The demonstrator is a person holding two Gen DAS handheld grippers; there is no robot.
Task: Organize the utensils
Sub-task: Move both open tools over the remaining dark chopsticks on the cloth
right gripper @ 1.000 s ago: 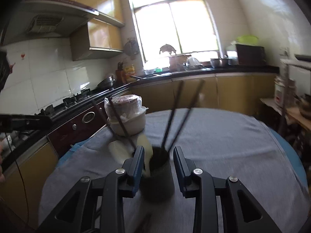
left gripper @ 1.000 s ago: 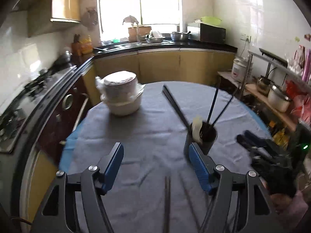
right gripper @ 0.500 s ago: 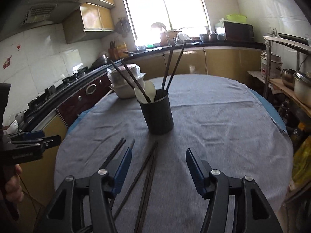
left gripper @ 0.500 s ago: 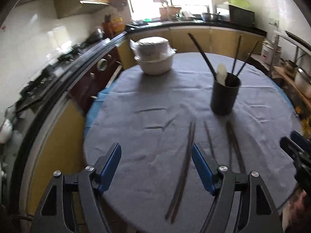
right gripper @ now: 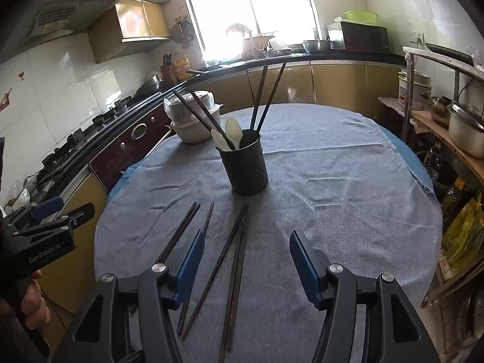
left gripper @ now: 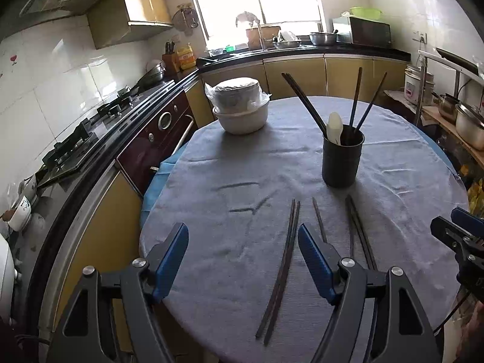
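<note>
Both grippers have drawn back from the black holder (right gripper: pixel 243 166), leaving loose chopsticks (right gripper: pixel 233 260) on the grey cloth (right gripper: pixel 332 181) before it, left gripper (left gripper: pixel 242 260) and right gripper (right gripper: pixel 245 260) spread empty, so pinch one pair mid-length.

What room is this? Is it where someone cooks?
Yes, it looks like a home kitchen. There is a gas stove along the counter, a microwave by the window, and a round table with a utensil holder and loose chopsticks.
</note>
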